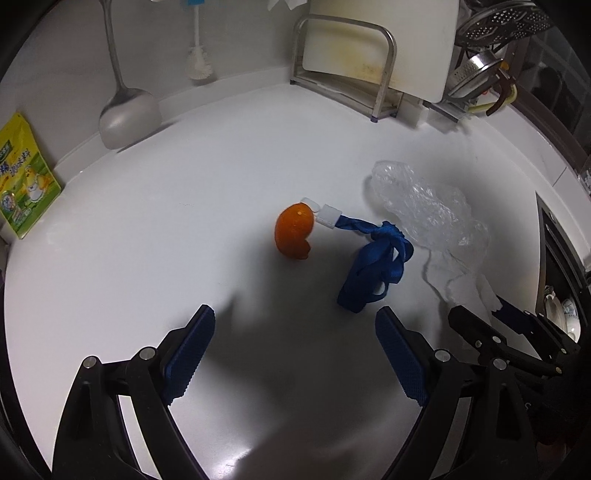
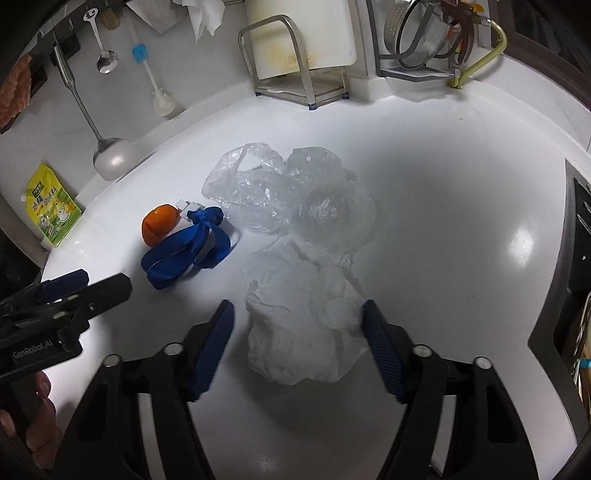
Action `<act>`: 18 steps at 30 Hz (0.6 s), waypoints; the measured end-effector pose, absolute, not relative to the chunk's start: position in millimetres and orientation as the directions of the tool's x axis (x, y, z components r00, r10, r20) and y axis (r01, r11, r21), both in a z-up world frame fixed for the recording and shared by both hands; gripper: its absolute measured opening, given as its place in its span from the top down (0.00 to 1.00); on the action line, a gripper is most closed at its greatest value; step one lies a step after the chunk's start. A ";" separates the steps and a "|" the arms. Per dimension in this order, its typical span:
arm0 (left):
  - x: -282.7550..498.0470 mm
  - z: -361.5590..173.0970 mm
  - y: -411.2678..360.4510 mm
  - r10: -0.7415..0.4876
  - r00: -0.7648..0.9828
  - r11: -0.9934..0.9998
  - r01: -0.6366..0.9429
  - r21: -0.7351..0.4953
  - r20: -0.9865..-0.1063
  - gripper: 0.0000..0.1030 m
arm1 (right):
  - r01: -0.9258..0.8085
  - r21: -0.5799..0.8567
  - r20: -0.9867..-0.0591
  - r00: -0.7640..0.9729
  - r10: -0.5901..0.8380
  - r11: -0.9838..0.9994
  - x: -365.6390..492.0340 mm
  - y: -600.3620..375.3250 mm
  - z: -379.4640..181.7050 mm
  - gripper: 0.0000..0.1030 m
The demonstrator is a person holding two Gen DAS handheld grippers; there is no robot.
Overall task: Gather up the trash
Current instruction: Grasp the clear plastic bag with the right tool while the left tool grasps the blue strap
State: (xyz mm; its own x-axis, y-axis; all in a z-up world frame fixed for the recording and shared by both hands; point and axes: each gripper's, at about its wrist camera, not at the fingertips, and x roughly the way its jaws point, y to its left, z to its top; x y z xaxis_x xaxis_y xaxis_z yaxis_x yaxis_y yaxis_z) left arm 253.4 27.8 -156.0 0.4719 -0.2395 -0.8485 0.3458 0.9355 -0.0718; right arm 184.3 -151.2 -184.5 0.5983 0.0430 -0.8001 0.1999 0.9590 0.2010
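Left gripper (image 1: pixel 295 350) gapes wide over bare white counter (image 1: pixel 221 166), orange peel (image 1: pixel 293 232) and blue lanyard (image 1: pixel 373 266) ahead. Right gripper (image 2: pixel 297 347) straddles the crumpled tissue (image 2: pixel 291 332), jaws apart, pads not pressing.

Bg: white counter (image 1: pixel 221 155), ladle (image 1: pixel 127 114) + bottle brush (image 1: pixel 199 62) on back wall, cutting board (image 2: pixel 299 33) in rack (image 2: pixel 295 85), yellow-green pouch (image 2: pixel 53 208) far left, colander (image 1: pixel 506 18) top right.

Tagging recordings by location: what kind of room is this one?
Most likely a home kitchen: a white countertop with a ladle hanging against the wall, a cutting board in a metal rack, and a steel colander on a drying rack.
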 end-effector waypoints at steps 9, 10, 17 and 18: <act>254.5 -156.5 -0.5 -0.284 0.459 0.913 0.397 -0.092 -0.842 0.16 | 0.191 0.222 -0.796 0.601 0.065 0.956 166.4 -163.2 -177.7 0.84; 255.7 -156.8 -4.8 -0.290 0.455 0.911 0.401 -0.097 -0.842 0.15 | 0.197 0.232 -0.794 0.604 0.068 0.953 162.8 -165.5 -176.8 0.84; 265.2 -167.7 -24.8 -0.300 0.439 0.912 0.393 -0.119 -0.847 0.15 | 0.246 0.282 -0.782 0.619 0.073 0.927 137.3 -184.4 -171.0 0.84; 267.0 -170.1 -27.2 -0.301 0.435 0.912 0.391 -0.123 -0.849 0.15 | 0.251 0.283 -0.781 0.620 0.071 0.926 135.3 -186.3 -170.7 0.84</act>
